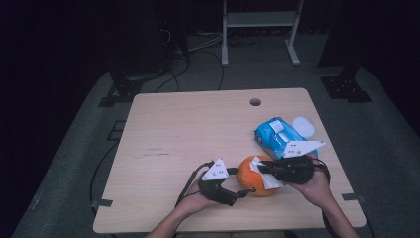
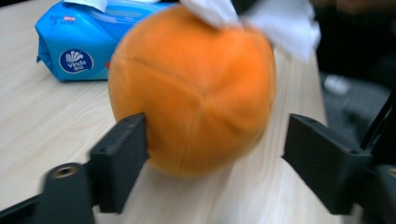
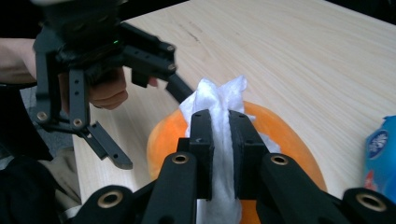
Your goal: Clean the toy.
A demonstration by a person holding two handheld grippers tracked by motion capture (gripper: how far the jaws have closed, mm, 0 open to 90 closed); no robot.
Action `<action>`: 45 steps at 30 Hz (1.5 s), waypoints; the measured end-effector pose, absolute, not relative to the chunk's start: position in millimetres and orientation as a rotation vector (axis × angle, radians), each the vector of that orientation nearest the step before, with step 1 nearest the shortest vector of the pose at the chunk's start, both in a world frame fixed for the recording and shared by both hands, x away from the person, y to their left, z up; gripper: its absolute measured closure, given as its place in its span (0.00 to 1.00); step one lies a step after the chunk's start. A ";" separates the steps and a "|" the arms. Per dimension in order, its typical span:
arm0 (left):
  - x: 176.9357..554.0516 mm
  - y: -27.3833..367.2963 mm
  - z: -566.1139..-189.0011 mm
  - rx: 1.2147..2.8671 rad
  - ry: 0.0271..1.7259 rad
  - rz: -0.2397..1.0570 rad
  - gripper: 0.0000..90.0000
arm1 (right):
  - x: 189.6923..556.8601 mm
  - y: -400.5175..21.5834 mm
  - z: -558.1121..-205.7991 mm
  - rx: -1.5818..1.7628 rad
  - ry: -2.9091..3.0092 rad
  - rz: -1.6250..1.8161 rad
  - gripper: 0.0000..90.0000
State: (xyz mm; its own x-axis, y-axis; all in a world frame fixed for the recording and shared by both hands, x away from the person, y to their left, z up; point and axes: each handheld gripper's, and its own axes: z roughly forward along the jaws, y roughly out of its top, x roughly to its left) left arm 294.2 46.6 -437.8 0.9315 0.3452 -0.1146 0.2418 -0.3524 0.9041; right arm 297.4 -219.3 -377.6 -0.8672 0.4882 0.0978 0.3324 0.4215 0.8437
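While my right gripper (image 3: pixel 219 126) pinches a white tissue (image 3: pixel 215 100) against the top of the orange ball (image 1: pixel 256 176), that ball sits between the spread jaws of my left gripper (image 2: pixel 215 154), the near jaw touching it and the far one clear. Round, it has no long axis. A blue tissue pack (image 1: pixel 280 136) lies just beyond on the pale wooden table (image 1: pixel 188 129); the room around is dark.
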 end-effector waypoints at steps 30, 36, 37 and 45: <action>306.7 57.1 -446.4 1.906 0.559 0.045 0.28 | 291.3 -198.1 -378.0 0.652 2.571 1.362 0.89; 307.0 57.6 -446.7 1.922 0.529 0.057 0.25 | 300.2 -224.2 -383.2 0.770 2.535 1.363 0.89; 307.8 58.2 -445.7 1.912 0.534 0.041 0.22 | 300.4 -224.1 -385.1 0.772 2.539 1.370 0.89; 310.1 60.9 -450.4 1.892 0.541 -0.017 0.16 | 290.9 -192.1 -390.4 0.642 2.613 1.333 0.89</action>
State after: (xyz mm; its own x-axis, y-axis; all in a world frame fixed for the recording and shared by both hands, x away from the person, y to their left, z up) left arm 310.1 60.9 -450.4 0.8949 0.3589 -0.2650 0.3746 -0.2818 0.8833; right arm 290.9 -192.1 -390.4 -0.8994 0.4318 0.0683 0.3088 0.5170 0.7984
